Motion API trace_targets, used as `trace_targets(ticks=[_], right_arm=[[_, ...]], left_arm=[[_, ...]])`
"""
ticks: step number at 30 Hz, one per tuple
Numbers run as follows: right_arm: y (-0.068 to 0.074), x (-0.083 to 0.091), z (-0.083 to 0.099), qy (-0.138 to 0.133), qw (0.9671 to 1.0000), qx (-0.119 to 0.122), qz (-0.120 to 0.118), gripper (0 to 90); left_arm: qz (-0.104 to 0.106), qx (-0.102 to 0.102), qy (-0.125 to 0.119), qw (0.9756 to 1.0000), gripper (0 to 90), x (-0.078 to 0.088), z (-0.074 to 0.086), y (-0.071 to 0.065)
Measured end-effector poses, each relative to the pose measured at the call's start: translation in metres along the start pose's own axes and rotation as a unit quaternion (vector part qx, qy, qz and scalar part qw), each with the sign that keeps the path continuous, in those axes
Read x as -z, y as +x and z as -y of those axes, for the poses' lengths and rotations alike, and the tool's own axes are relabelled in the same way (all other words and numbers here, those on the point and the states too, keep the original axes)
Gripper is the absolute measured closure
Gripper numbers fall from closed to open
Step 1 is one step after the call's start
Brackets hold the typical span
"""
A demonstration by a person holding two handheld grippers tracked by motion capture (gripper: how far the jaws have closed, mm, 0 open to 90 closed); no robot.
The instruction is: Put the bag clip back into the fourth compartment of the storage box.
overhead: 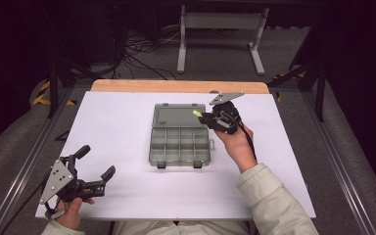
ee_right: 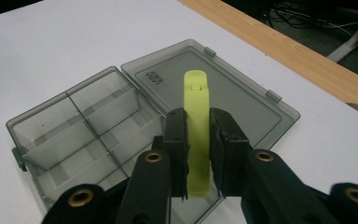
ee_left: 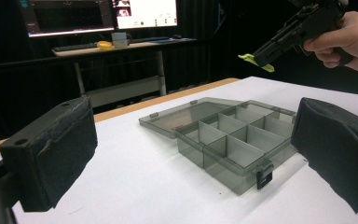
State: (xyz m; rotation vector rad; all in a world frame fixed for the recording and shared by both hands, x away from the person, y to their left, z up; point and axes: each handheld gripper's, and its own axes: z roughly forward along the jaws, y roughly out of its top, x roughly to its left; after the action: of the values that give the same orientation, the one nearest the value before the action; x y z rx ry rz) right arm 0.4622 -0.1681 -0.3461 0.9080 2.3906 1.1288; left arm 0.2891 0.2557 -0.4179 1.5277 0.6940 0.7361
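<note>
A smoky grey compartment box (overhead: 180, 145) lies open mid-table with its lid (overhead: 175, 116) folded flat on the far side; its compartments look empty. My right gripper (overhead: 206, 117) hovers over the box's far right corner, shut on a flat yellow-green clip (overhead: 196, 113). In the right gripper view the clip (ee_right: 197, 126) stands between the two pads, above the lid (ee_right: 242, 100) and box (ee_right: 91, 128). My left gripper (overhead: 96, 162) rests near the table's front left with its jaws wide open and nothing between them. Its view shows the box (ee_left: 235, 140) ahead and the clip (ee_left: 255, 61) up high.
White sheet (overhead: 112, 127) covers the table, a wooden strip (overhead: 176, 86) along its far edge. Beyond are a table frame (overhead: 220, 34) and floor cables. The left gripper view shows a far desk with monitors (ee_left: 102, 14) and a yellow object (ee_left: 105, 45).
</note>
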Motion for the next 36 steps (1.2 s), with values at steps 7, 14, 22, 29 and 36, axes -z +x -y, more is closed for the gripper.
trace_targets(ticks=[7, 14, 22, 29, 36], right_arm=[[-0.003, -0.007, 0.003, 0.008, 0.9999, -0.013, 0.008, 77.7], [-0.002, -0.013, 0.004, 0.034, 0.999, -0.025, 0.01, 77.7], [-0.004, -0.019, 0.007, 0.065, 0.9963, -0.057, -0.002, 77.7], [-0.006, -0.023, 0.01, 0.09, 0.9925, -0.082, -0.011, 77.7], [-0.006, -0.026, 0.011, 0.11, 0.9894, -0.093, -0.016, 77.7]], left_arm=[[0.0, -0.001, 0.0, 1.0, 0.8, 0.0, 0.0, 0.0], [0.0, 0.0, -0.001, 1.0, 0.8, 0.0, 0.0, 0.0], [0.0, -0.001, 0.0, 1.0, 0.8, 0.0, 0.0, 0.0], [0.001, 0.0, 0.0, 1.0, 0.8, 0.0, 0.0, 0.0], [0.001, 0.0, 0.0, 1.0, 0.8, 0.0, 0.0, 0.0]])
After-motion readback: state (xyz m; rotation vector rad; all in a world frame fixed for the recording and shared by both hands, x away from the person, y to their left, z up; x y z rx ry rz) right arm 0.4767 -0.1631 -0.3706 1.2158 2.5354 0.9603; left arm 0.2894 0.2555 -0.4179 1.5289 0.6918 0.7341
